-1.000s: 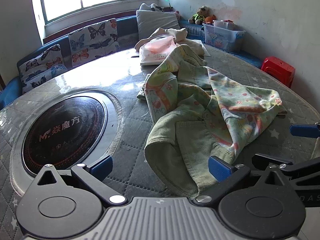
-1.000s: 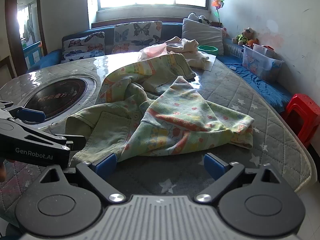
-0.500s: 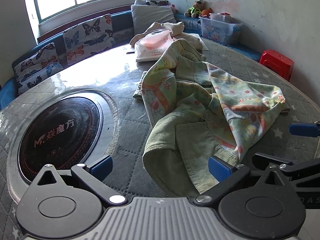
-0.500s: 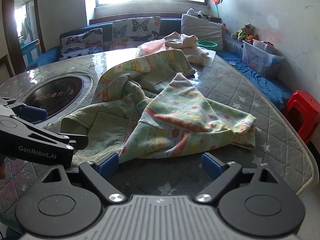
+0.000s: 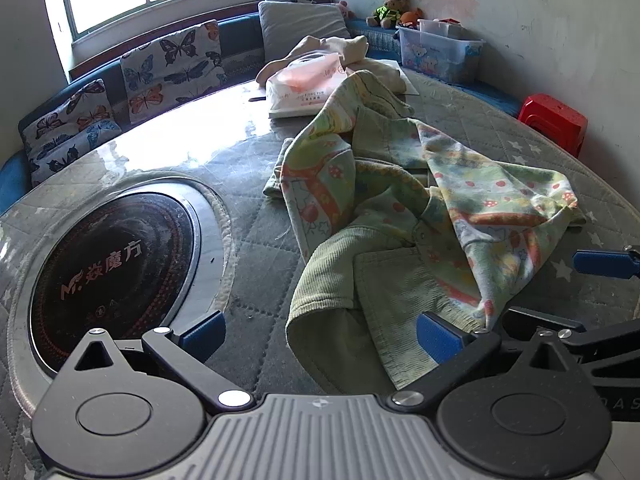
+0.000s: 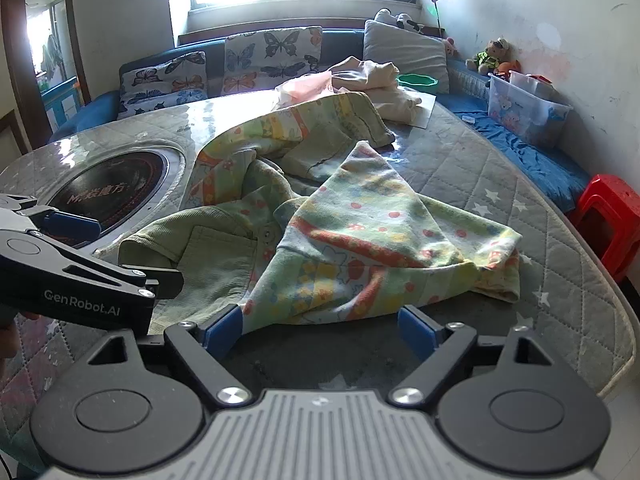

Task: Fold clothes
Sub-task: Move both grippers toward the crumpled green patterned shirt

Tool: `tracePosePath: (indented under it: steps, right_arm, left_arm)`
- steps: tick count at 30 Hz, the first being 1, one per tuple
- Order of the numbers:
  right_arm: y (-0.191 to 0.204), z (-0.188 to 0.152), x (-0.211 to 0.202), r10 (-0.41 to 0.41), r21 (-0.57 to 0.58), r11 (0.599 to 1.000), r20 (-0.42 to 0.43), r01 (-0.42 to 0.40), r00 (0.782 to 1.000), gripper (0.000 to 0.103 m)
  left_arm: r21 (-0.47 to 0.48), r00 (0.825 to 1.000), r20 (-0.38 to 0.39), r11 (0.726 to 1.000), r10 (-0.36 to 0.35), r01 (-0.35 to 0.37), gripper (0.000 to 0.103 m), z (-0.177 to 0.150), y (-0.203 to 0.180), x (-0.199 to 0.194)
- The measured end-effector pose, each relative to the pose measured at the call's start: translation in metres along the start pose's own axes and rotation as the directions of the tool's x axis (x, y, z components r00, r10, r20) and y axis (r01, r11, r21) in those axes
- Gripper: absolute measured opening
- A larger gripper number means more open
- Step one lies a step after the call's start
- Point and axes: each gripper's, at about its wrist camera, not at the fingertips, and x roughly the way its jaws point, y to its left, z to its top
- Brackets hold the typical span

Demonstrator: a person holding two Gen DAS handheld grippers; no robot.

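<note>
A crumpled green garment with red and yellow prints lies in a heap on the quilted round table; it also shows in the right wrist view. My left gripper is open and empty, just short of the garment's near green edge. My right gripper is open and empty, with its fingers at the garment's near hem. The left gripper's body shows at the left of the right wrist view.
A round black cooktop is set into the table at left. A pink-and-white bag and cream clothes lie at the far side. A cushioned bench, a plastic bin and a red stool surround the table.
Both grippers have moved slightly forward toward the garment's near edge. The garment has not moved and both grippers stay open.
</note>
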Motion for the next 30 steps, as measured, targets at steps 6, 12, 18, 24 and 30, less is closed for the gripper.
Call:
tracePosePath:
  steps: [6,12,18,24,30]
  right_arm:
    - [-0.002,0.002,0.005,0.004,-0.001,1.000,-0.008,-0.004,1.000,0.086]
    - [-0.001,0.005,0.009,0.014,-0.003,1.000,-0.009,-0.014,1.000,0.084]
    - [0.000,0.008,0.013,0.024,-0.005,1.000,-0.009,-0.024,1.000,0.083]
    - [0.000,0.011,0.017,0.034,-0.007,0.999,-0.010,-0.034,0.999,0.082]
    - [0.001,0.013,0.021,0.041,-0.009,0.999,-0.012,-0.041,0.999,0.081]
  left_arm:
    - [-0.005,1.000,-0.010,1.000,-0.006,0.006,0.103,0.002,0.002,0.006]
    - [-0.015,1.000,-0.015,1.000,-0.005,0.005,0.103,0.005,0.006,0.009]
    - [-0.025,1.000,-0.020,1.000,-0.006,0.006,0.103,0.006,0.009,0.012]
    - [-0.034,1.000,-0.029,0.999,-0.007,0.006,0.103,0.007,0.011,0.016]
    - [-0.037,0.999,-0.045,0.999,-0.012,0.010,0.103,0.008,0.012,0.022]
